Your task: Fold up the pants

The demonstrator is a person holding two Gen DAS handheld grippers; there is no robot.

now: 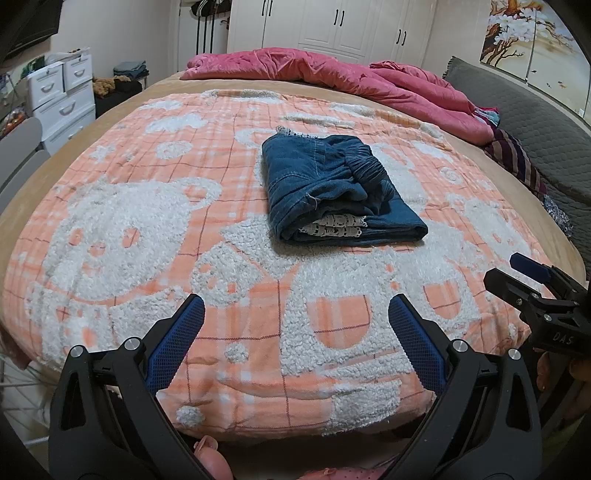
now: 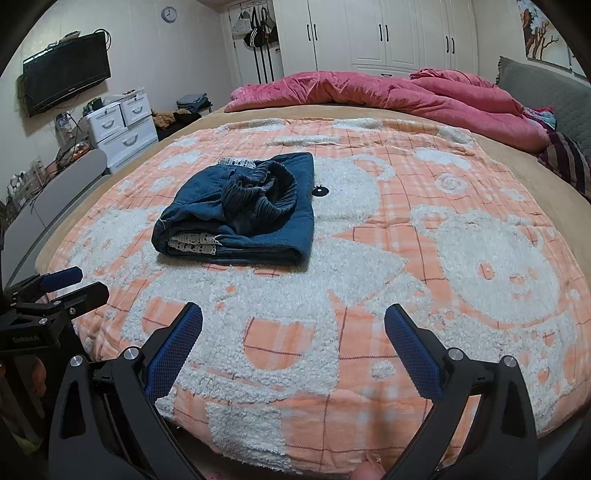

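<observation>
Dark blue denim pants (image 1: 332,188) lie folded into a compact bundle in the middle of the orange and white bear blanket (image 1: 140,236), white lace trim showing at the near end. They also show in the right wrist view (image 2: 240,210). My left gripper (image 1: 295,314) is open and empty, held above the blanket's near edge, well short of the pants. My right gripper (image 2: 293,321) is also open and empty at the near edge. Each gripper appears at the side of the other's view: the right one (image 1: 535,280), the left one (image 2: 70,284).
A pink quilt (image 2: 388,92) is heaped along the bed's far side, with a grey headboard cushion (image 1: 524,110) at right. White drawers (image 2: 122,125), a wall TV (image 2: 66,81) and wardrobes (image 2: 388,33) stand beyond the bed. A small black item (image 2: 320,190) lies beside the pants.
</observation>
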